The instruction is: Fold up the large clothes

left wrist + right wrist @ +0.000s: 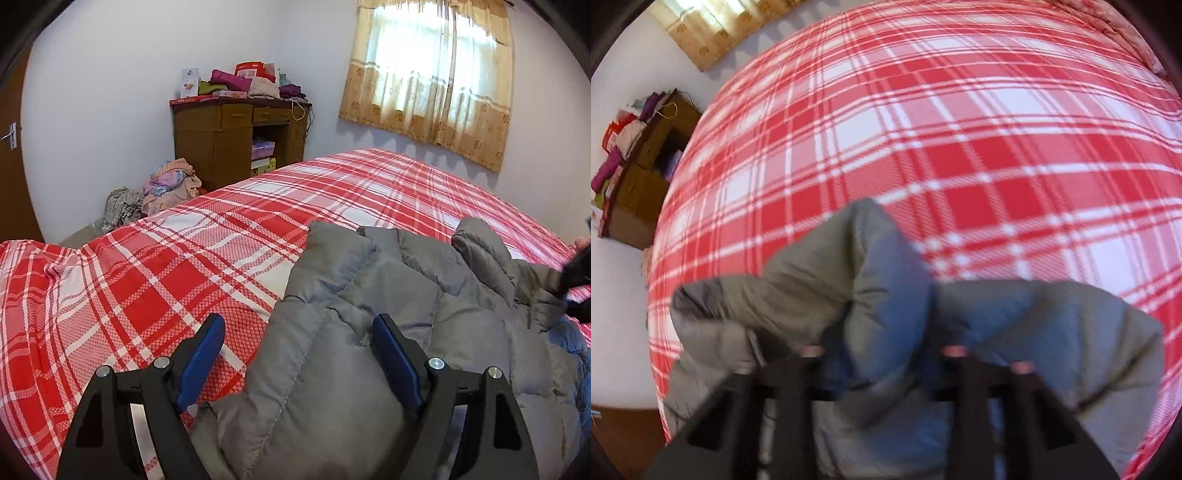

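A grey padded jacket (369, 332) lies on a bed covered by a red and white checked bedspread (147, 277). In the left wrist view the jacket fills the lower right of the frame, its quilted panels bunched into thick folds, with a lighter blue-grey lining showing at the far right edge.

The left gripper (299, 354) sits at the bottom centre of that view with its jaws wide apart. One blue finger pad (201, 362) is over the bedspread just left of the jacket's edge, and the other is over the grey fabric, so the jacket's edge lies between them without being pinched.

At the right edge of the same view, part of the right gripper (576, 280) appears as a dark shape against a raised fold of the jacket.

In the right wrist view the picture is blurred. The right gripper (882, 354) is at the bottom centre, and a thick fold of the jacket (886, 295) rises between its fingers, grey outside and blue-grey inside. The jaws appear closed on this fold, with the fabric bulging above them.

In the upper middle of the left wrist view a brown wooden desk (236, 144) stands against the white wall with folded clothes on top. A heap of laundry (170, 184) lies on the floor beside it. A window with a yellow curtain (432, 81) is at the upper right.
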The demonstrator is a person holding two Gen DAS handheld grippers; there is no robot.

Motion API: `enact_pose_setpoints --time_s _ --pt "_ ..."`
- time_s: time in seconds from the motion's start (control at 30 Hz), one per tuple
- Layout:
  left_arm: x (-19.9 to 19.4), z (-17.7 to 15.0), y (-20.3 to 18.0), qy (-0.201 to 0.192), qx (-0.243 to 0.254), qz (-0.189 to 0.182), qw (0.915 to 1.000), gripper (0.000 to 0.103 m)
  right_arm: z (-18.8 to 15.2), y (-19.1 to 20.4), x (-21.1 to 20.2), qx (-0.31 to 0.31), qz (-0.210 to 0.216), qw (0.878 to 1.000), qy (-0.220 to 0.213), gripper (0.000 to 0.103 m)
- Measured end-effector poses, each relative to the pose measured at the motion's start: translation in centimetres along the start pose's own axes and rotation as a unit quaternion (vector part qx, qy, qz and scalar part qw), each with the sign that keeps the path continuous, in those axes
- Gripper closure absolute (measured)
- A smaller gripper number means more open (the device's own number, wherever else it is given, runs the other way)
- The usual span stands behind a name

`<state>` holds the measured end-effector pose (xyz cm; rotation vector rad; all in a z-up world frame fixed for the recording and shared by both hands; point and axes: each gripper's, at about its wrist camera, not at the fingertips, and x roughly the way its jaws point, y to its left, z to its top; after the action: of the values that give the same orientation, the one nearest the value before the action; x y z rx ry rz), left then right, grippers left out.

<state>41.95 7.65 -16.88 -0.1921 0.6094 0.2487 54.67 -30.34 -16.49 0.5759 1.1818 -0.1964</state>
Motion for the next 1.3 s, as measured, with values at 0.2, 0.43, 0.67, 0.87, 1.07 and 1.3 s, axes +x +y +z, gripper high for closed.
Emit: enact_pose_setpoints --time_s 0.2,0.43,0.67,0.87,1.07,1.3 --pt "0.2 -0.1 0.0 0.005 0.000 0.004 1.0000 0.021 -3.5 -4.4 -3.9 0.000 0.035 0.999 0.002 0.088" --pt "0.4 -0.1 0.1 0.013 0.003 0.002 0.9999 0.020 -9.4 -6.4 -3.7 -0.006 0.027 0.995 -0.092 0.089" --pt "-0.2 0.4 -0.8 0.031 0.042 -0.048 0.9975 0.021 -12.2 -6.9 -3.4 -0.057 0.041 0.976 -0.207 0.087" --pt "-4.1 5.3 -3.7 0.009 0.041 -0.139 0.9895 0.020 -12.4 -6.8 -3.4 -0.060 0.046 0.973 -0.219 0.086" --pt "0.7 9.9 -11.4 0.059 0.070 -0.160 0.9828 0.014 -12.5 -7.2 -3.3 -0.058 0.062 0.971 -0.224 0.085" --pt "7.6 8.4 -14.0 0.179 -0.009 -0.173 0.9684 0.014 -12.5 -7.9 -3.2 -0.050 0.084 0.970 -0.223 0.085"
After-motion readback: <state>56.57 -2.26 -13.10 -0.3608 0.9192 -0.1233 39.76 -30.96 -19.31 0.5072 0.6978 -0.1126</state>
